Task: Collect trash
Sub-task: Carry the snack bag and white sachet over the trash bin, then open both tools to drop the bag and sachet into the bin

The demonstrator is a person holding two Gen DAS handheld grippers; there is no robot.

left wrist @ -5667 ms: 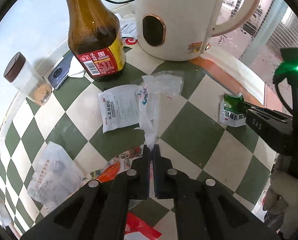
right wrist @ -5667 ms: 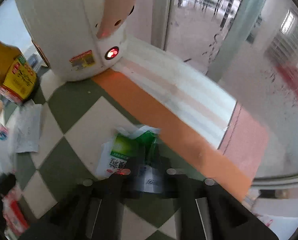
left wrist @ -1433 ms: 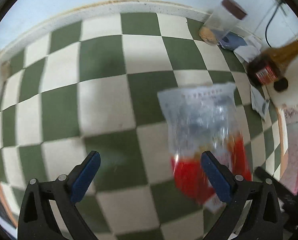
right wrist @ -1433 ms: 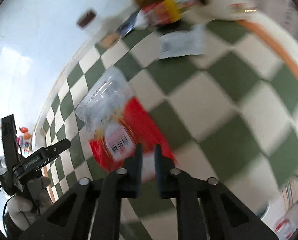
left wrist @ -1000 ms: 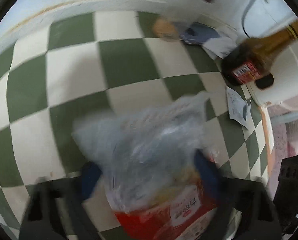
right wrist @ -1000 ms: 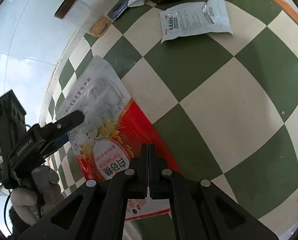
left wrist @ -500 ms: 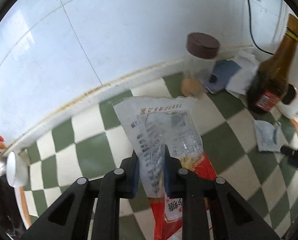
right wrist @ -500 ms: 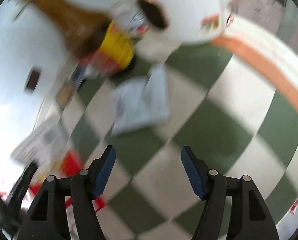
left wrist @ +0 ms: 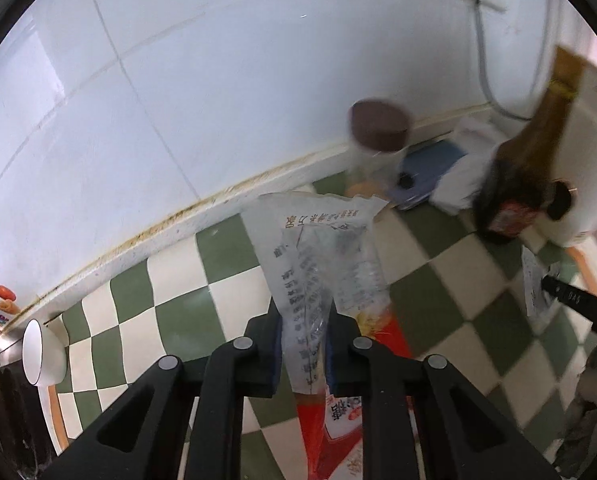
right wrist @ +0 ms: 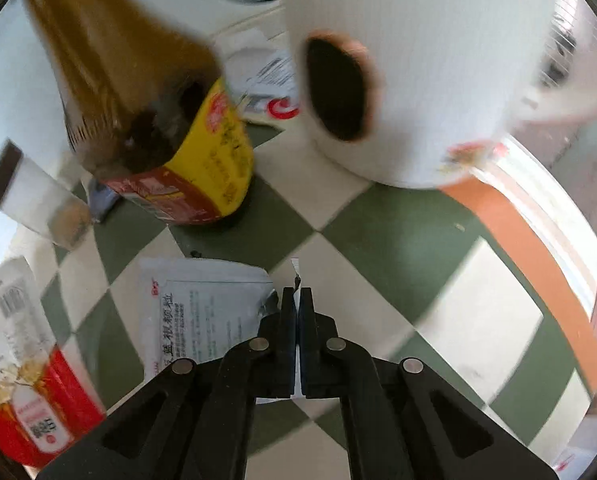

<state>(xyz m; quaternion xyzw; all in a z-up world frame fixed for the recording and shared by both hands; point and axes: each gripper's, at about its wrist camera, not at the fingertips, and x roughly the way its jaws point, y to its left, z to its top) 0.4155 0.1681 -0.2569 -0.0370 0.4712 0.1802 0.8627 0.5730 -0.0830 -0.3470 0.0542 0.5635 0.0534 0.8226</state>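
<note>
Plastic packaging fills the middle of the left wrist view: the left gripper (left wrist: pixel 301 340) has its jaws closing on a clear and red bag (left wrist: pixel 322 264), pads pressed against its crumpled clear upper part. The bag's clear printed end stands up ahead of the fingertips, while its red end hangs down between the gripper's arms. Ahead and to the right of the gripper, against the white tiled wall (left wrist: pixel 178 80), a jar with a brown lid (left wrist: pixel 378 128) stands beside a brown sauce bottle (left wrist: pixel 534 168). Far to the left of the gripper a white bowl (left wrist: pixel 42 354) sits at the edge of the green and cream checked tabletop (left wrist: pixel 170 280). The black tip of the other gripper shows at the right edge.

From the right wrist view, the right gripper (right wrist: pixel 297 300) has its jaws pressed together, pinching a thin white torn strip (right wrist: pixel 295 266) that pokes out just past the fingertips. A grey-white sachet (right wrist: pixel 194 312) with printed text lies flat on the checked top just left of the fingers, its torn corner touching them. Ahead stand the sauce bottle with its yellow and red label and a white kettle (right wrist: pixel 438 60). The clear and red bag appears at the far left, raised off the surface.
</note>
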